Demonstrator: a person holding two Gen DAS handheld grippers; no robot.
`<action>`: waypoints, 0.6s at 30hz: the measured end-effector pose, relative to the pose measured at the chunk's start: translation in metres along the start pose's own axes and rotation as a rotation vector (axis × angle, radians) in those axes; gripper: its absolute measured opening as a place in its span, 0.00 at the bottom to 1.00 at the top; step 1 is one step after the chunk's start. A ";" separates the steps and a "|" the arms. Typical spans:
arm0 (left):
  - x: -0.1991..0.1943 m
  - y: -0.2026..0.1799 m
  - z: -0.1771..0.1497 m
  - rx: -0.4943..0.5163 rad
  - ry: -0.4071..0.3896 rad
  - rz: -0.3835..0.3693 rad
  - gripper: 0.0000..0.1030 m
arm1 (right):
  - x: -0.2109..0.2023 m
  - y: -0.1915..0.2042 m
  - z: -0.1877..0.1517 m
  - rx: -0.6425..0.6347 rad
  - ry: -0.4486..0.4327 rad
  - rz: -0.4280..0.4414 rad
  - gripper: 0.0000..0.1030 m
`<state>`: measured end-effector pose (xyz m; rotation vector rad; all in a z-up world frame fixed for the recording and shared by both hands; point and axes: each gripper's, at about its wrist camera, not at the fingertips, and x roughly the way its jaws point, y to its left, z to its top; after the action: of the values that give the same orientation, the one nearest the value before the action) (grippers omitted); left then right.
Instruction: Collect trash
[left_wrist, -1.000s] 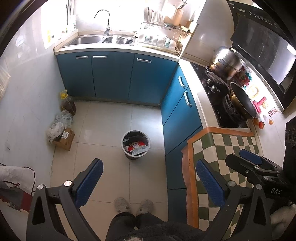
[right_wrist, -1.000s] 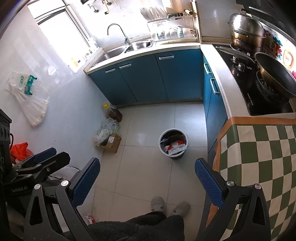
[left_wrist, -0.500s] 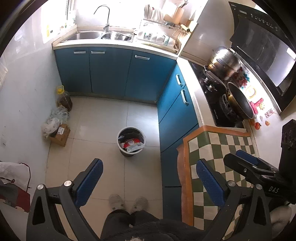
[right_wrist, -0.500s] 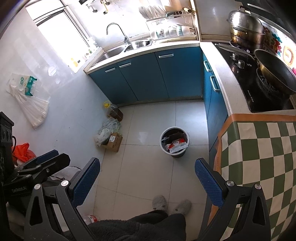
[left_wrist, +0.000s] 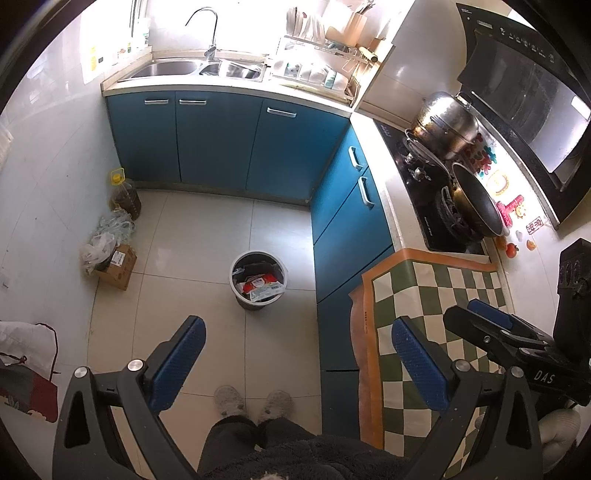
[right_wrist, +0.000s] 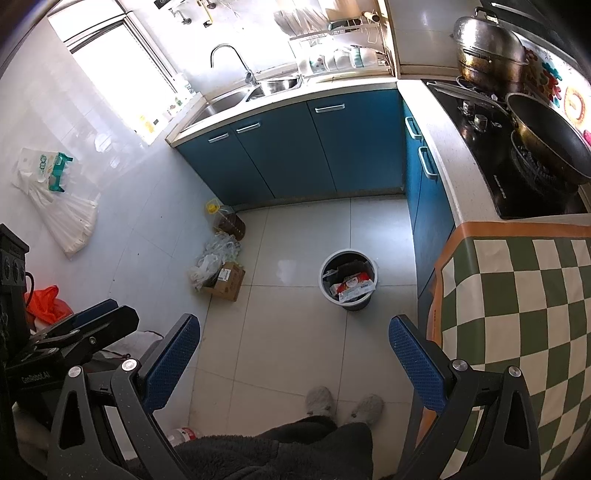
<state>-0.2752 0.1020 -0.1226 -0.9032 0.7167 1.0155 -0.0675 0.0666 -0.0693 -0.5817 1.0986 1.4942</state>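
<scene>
Blue cabinets line two walls of the kitchen, meeting at a corner; pale floor tiles spread between them; a checked cloth covers the counter at the right, next to the hob with a wok and a steel pot; the bin stands on the floor near the cabinets, with a red-and-white wrapper and other trash lying inside it; a cardboard box sits by the left wall with crumpled plastic on it and an oil jug just behind; the left gripper is held high over the floor, jaws wide apart and empty; the right gripper is likewise spread and empty; two slippers show below.
</scene>
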 end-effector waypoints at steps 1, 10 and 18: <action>0.000 0.000 0.000 0.000 -0.001 0.000 1.00 | 0.000 0.000 0.000 0.000 0.001 0.000 1.00; 0.001 -0.001 0.000 0.002 0.004 0.000 1.00 | 0.005 0.002 0.002 0.003 0.013 0.006 1.00; 0.001 -0.001 0.000 0.004 0.003 0.001 1.00 | 0.005 0.004 0.004 0.004 0.014 0.007 1.00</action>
<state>-0.2737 0.1016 -0.1231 -0.9013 0.7211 1.0135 -0.0721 0.0731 -0.0707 -0.5866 1.1148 1.4960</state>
